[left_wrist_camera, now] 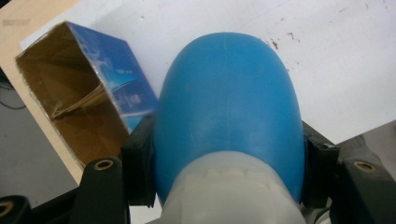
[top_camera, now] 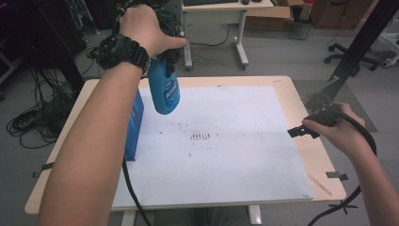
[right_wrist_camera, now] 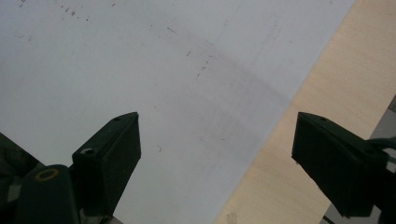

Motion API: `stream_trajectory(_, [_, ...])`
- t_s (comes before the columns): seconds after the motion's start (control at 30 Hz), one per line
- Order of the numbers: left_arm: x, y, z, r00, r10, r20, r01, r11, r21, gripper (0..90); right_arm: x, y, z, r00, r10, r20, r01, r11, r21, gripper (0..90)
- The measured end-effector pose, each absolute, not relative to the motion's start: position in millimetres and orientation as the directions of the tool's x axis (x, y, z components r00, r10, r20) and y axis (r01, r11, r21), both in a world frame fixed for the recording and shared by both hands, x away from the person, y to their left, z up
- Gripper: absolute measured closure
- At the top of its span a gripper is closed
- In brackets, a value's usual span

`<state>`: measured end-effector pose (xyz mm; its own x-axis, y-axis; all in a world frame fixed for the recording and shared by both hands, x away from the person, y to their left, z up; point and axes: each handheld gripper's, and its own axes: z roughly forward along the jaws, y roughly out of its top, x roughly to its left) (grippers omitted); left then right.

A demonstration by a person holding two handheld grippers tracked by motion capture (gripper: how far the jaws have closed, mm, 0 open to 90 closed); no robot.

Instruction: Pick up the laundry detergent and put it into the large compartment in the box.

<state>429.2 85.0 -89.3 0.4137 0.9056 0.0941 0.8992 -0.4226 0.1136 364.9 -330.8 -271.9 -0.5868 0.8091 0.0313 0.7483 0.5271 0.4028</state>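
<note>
Bottle: blue plastic bottle [top_camera: 164, 92] hangs neck-up in the air, above the white sheet [top_camera: 226, 141] and just beside the open carton.
Left tongs: left tongs [left_wrist_camera: 229, 163] clenched on the bottle near its pale neck, one jaw on each side.
Carton: blue carton [left_wrist_camera: 79, 107] stands upright on the sheet's left edge, top open, brown inside.
Right tongs: right tongs [right_wrist_camera: 217, 154] released, jaws wide apart over the sheet's right edge.
Worktop: pale wooden worktop [top_camera: 315, 155] carries the sheet.
</note>
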Motion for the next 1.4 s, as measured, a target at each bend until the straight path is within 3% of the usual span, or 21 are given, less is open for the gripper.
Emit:
stream_trajectory(0.3, [427.9, 113.0, -89.9, 0.301, 0.946, 0.118, 0.942, -0.314, 0.122, 37.8, 365.9, -327.4, -272.2, -0.592, 0.805, 0.028, 0.744, 0.533, 0.402, 15.7])
stream_trajectory(1.4, [425.3, 194.3, -93.6, 0.120, 0.985, 0.125, 0.983, -0.136, 0.127, 37.8, 369.1, -320.8, -275.4, -0.586, 0.810, 0.029, 0.755, 0.533, 0.382, 15.6])
